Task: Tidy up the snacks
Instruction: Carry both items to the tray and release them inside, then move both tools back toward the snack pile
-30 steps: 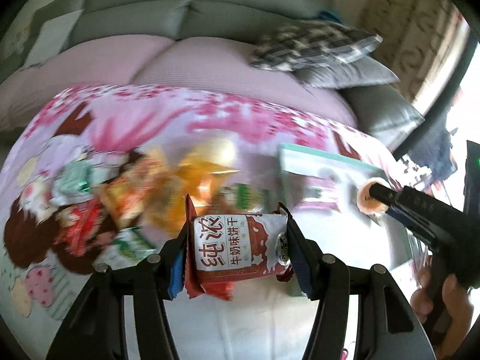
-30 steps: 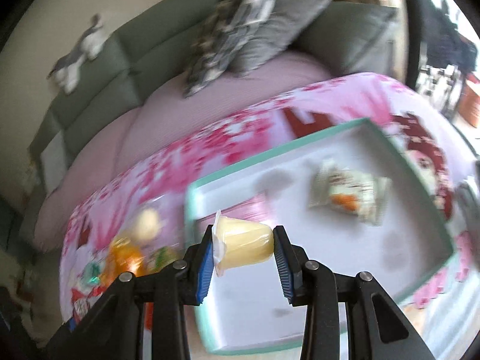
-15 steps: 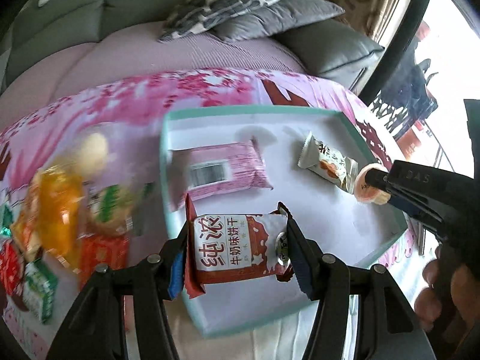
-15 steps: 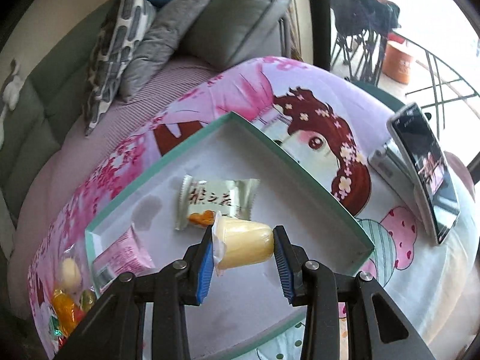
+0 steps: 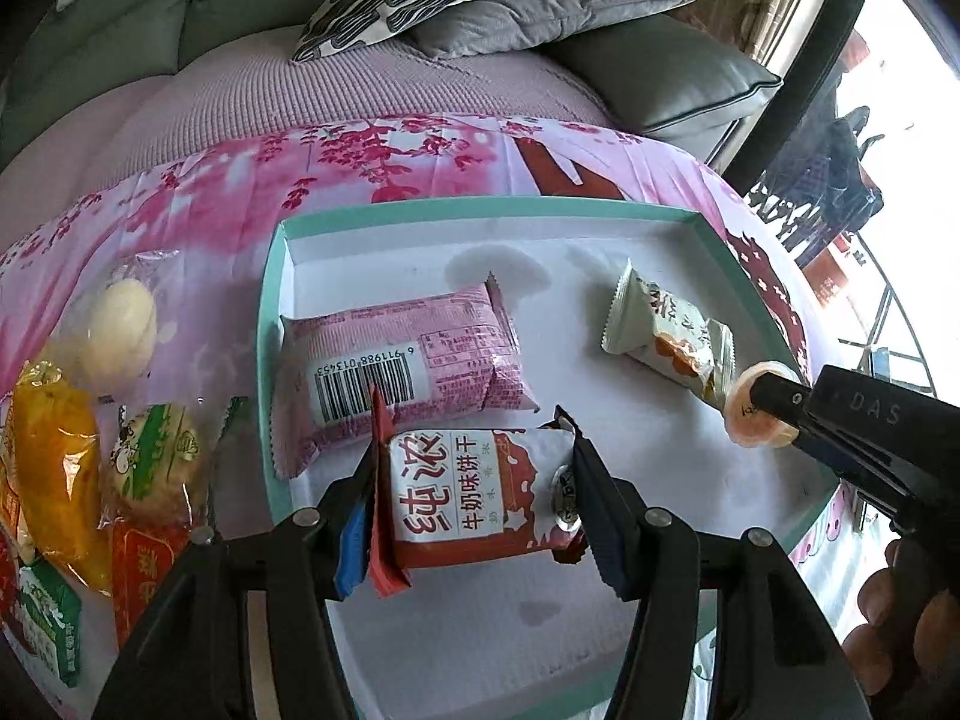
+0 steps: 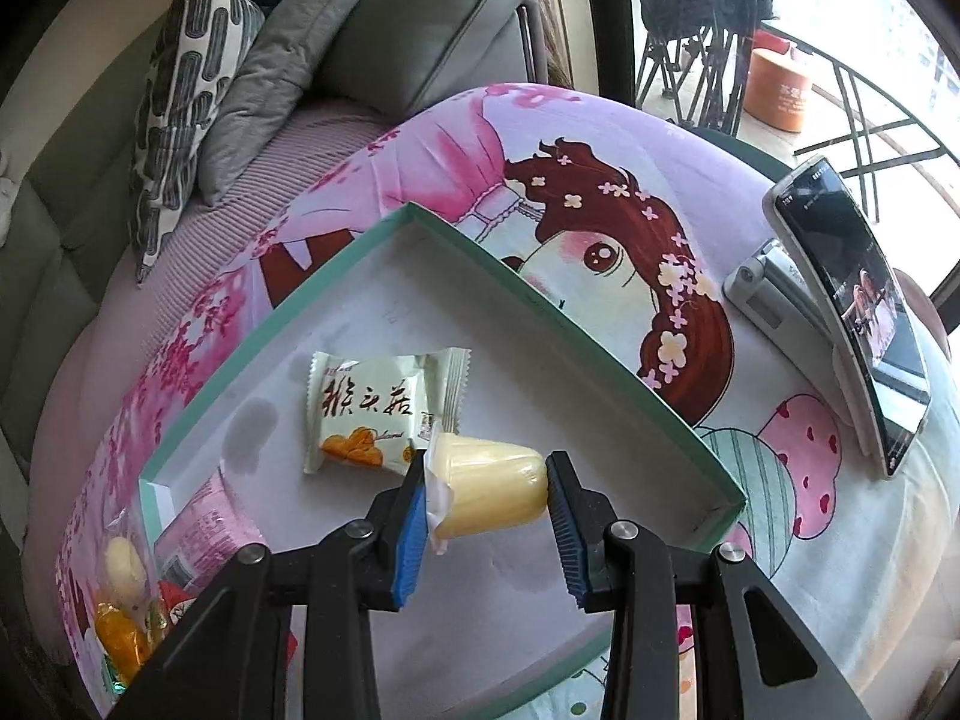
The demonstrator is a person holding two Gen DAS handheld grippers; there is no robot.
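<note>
Left view: left gripper [image 5: 474, 495] squeezes red biscuit pack [image 5: 474, 498], now over white tray [image 5: 540, 222] – before, over snack pile [image 5: 90, 450]. Pink pack [image 5: 402, 369] lies in tray.

Right view: right gripper [image 6: 486, 489] pinches yellow jelly cup [image 6: 489, 486], now over tray's right part – cartoon cloth [image 6: 600, 192], phone [image 6: 852, 306], grey cushions [image 6: 420, 30] around.

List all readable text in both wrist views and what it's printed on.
"纯浓 牛奶味饼干": red biscuit packet in the left gripper.
"6 911988 013453": barcode on the pink packet.
"DAS": right gripper body.
Brush-style characters on the white packet: stylised, unsure.
Pink packet's fine print, orange bin's label, phone screen: too small.
</note>
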